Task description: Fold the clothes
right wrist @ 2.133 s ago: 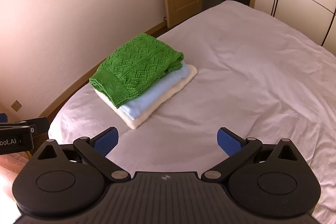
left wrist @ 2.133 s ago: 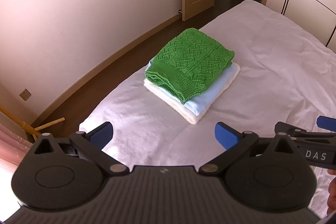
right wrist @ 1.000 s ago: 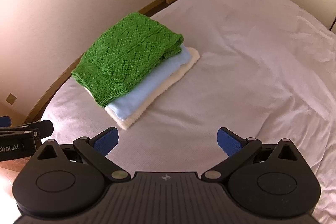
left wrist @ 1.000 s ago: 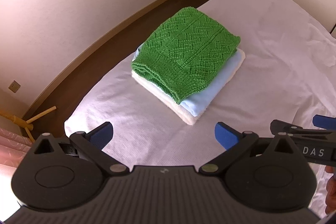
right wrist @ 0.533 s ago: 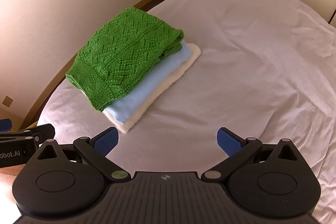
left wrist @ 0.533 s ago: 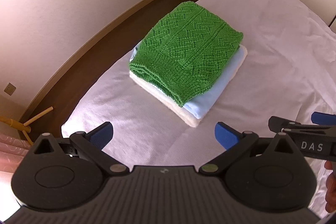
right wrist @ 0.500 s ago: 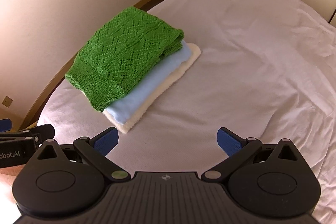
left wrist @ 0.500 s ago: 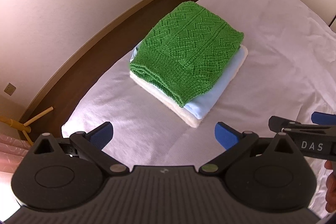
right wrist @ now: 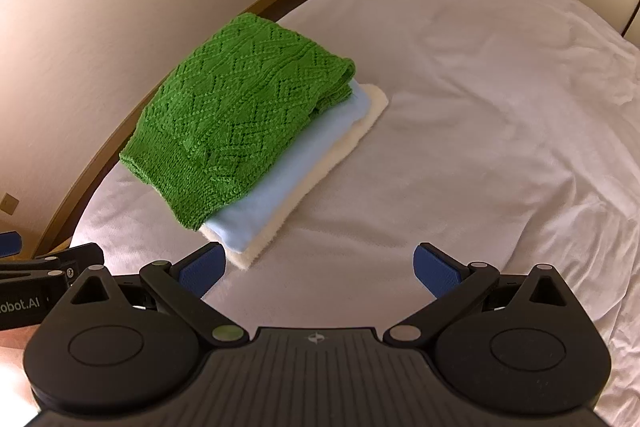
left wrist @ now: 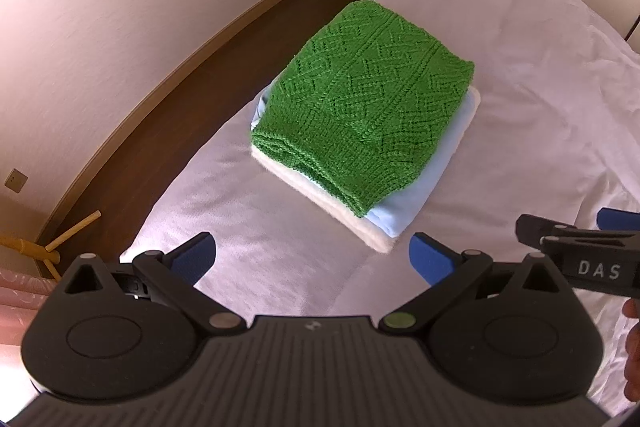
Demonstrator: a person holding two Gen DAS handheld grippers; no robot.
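Both cameras have moved closer to a stack of folded clothes near the left edge of a white-sheeted bed (right wrist: 480, 75), so the stack now looms larger. The folding looks finished. Counted: three garments, one green patterned knit sweater (left wrist: 360, 99) on top, one pale blue folded cloth (right wrist: 288, 179) beneath, one cream fleecy cloth (right wrist: 320, 179) at the bottom. Two tools: the left gripper (left wrist: 312, 255) and right gripper (right wrist: 318, 261), both spread wide and empty, hovering just short of the stack.
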